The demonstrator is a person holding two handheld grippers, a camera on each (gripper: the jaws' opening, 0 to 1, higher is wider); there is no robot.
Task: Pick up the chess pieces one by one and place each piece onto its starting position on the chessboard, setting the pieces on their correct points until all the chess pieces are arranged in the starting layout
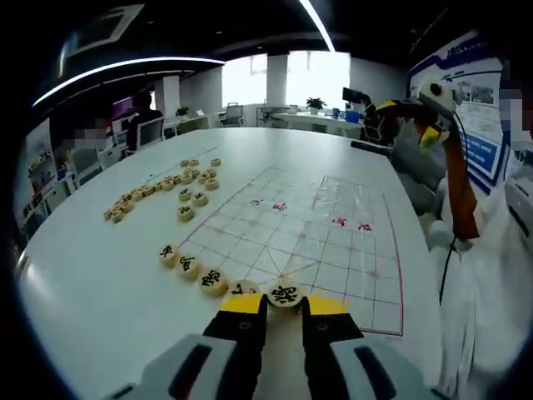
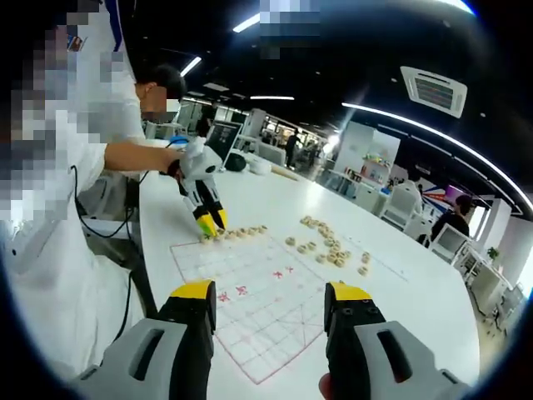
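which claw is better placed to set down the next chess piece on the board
Left, probably. The left claw already grips a chess piece at the chessboard edge, while the right claw hangs open above it.

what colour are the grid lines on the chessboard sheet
Red, on a pale translucent chessboard sheet, with red characters at its middle. Clearest in the left gripper view.

One chessboard sheet (image 1: 333, 242) lies ahead of the left gripper's jaws, five placed chess pieces (image 1: 190, 267) line its near edge, and roughly twenty loose pieces (image 1: 166, 187) lie scattered beyond.
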